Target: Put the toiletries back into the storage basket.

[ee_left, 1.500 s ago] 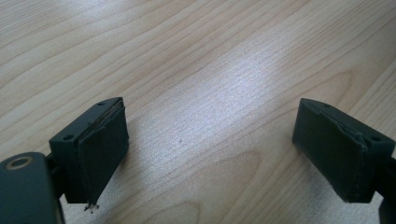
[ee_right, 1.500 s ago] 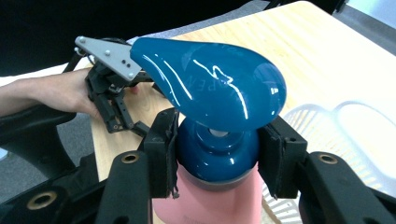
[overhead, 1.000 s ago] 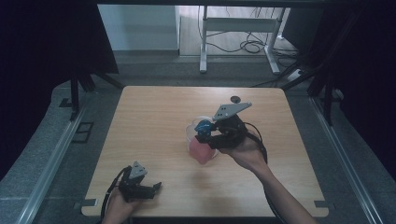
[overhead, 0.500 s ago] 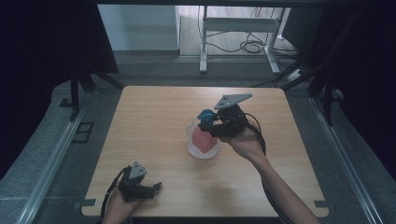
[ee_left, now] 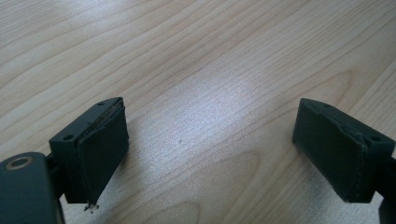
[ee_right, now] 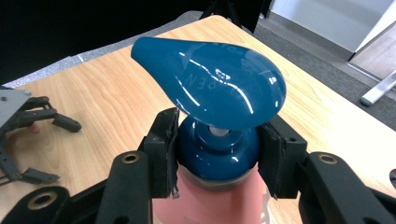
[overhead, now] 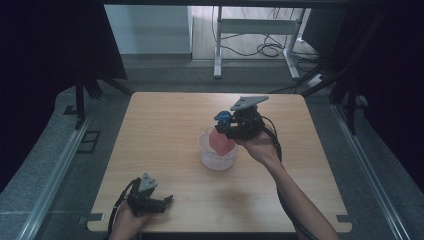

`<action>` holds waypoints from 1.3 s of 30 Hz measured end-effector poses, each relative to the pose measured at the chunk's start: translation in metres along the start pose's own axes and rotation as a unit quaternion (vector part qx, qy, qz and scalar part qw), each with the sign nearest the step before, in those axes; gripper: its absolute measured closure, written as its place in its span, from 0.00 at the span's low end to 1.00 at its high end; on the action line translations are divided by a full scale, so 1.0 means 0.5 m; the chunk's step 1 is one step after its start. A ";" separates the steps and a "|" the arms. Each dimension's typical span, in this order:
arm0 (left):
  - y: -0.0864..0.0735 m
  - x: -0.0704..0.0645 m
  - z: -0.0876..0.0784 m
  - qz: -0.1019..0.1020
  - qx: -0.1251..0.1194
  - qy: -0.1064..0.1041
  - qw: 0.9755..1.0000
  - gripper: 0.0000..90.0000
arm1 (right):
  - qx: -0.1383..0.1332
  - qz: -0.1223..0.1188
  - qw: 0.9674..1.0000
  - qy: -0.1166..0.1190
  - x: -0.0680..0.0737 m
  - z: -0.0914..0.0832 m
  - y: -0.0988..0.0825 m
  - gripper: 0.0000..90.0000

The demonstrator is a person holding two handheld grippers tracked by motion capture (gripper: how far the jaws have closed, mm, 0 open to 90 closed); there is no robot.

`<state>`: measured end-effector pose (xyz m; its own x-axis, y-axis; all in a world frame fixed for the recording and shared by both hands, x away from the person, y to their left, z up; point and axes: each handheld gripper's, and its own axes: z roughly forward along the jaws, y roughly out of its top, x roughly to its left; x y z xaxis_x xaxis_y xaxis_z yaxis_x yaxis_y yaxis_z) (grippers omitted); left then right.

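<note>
Pink bottle (overhead: 220,141): in basket (overhead: 209,159), frame centre.
Right gripper (ee_right: 217,151): clamped on bottle's blue collar.
Left gripper (ee_left: 212,149): jaws apart, lower left.

bottle (ee_right: 212,205) body cut off by bottom edge in right gripper view, its lower part hidden inside basket (overhead: 218,159), left hand (overhead: 125,225) cropped at frame bottom

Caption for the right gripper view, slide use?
Right gripper shut on a pink bottle's blue pump cap.
</note>
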<state>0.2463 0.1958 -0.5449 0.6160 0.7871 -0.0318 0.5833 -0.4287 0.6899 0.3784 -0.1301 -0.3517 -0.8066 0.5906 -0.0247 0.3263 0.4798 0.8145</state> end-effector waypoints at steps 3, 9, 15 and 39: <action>0.000 0.000 0.000 0.000 0.000 0.000 1.000 0.11 | 0.003 0.000 1.000 -0.001 -0.004 0.010 -0.005 0.58; 0.000 0.000 0.000 0.000 0.000 0.000 1.000 0.11 | 0.010 0.002 1.000 -0.001 -0.008 0.034 -0.020 0.58; 0.000 0.000 0.000 0.001 0.002 0.000 1.000 0.11 | 0.015 0.008 1.000 0.001 -0.010 0.052 -0.034 0.58; 0.000 0.000 -0.001 0.000 0.002 0.000 1.000 0.11 | 0.035 0.011 0.999 0.013 0.000 0.107 -0.085 0.58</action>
<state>0.2461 0.1959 -0.5447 0.6168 0.7865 -0.0318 0.5846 -0.4307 0.6875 0.3907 -0.1157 -0.4172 -0.8112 0.5847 0.0084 0.3767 0.5117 0.7722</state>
